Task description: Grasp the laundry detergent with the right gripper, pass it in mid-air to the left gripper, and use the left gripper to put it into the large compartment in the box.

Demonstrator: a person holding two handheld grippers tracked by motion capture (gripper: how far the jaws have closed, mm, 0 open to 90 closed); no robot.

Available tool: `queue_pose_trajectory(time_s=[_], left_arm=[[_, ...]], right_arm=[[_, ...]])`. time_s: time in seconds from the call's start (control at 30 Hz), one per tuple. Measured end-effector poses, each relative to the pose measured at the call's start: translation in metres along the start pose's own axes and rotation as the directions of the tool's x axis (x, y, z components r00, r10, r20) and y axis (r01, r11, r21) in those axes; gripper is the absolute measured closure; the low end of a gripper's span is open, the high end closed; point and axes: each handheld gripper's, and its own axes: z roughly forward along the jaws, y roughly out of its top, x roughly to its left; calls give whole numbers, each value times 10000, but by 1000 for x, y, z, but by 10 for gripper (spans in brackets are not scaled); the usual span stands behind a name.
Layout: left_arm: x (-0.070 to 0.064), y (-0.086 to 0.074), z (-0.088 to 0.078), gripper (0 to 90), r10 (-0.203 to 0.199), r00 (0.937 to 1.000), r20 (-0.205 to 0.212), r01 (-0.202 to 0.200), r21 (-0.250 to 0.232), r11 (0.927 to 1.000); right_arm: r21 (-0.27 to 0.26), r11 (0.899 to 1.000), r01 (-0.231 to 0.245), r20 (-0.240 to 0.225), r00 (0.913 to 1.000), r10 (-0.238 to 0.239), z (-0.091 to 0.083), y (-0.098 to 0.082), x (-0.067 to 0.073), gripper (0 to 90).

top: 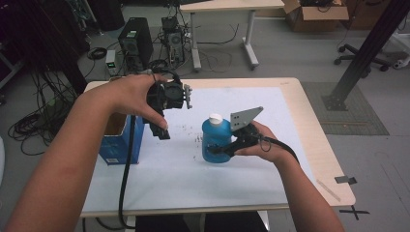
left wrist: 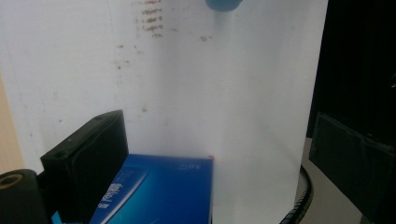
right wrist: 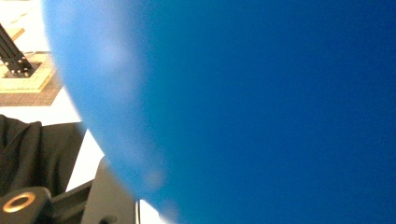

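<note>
A blue bottle (top: 215, 137) with a white cap stands upright at the middle of the white table cover (top: 270, 159). My right gripper (top: 216, 151) comes in from the right and is shut on its lower body. In the right gripper view the bottle (right wrist: 261, 107) looms very close, and one black finger (right wrist: 105, 198) shows at the lower left. My left gripper (top: 162, 129) hangs above the table, left of the bottle, jaws pointing down and open. Just below it, at the table's left edge, stands a blue box (top: 118, 144). In the left gripper view the box (left wrist: 159, 191) lies between the wide-apart jaws of that gripper (left wrist: 215, 123).
Dark specks (top: 191, 133) dot the cover near the bottle. Beyond the table's far edge are computer towers (top: 136, 42), loose cables and a desk (top: 227, 6). A black post (top: 365, 53) stands off the right side. The left gripper's cable (top: 126, 174) trails over the front edge.
</note>
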Motion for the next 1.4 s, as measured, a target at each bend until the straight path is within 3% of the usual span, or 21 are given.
queue_pose_trajectory(time_s=[0.6,1.03,1.4], left_arm=[[-9,16,7,47,337,9991,-241,-331,219,9992],[-17,29,25,46,589,9982,120,-592,298,9978],[-19,32,38,46,556,9981,253,-566,407,9976]], right_arm=[[-134,9994,306,-517,9982,-313,35,12,6,456],[-207,9985,504,-672,9964,-517,50,16,11,455],[-320,9977,591,-756,9952,-614,61,19,12,455]])
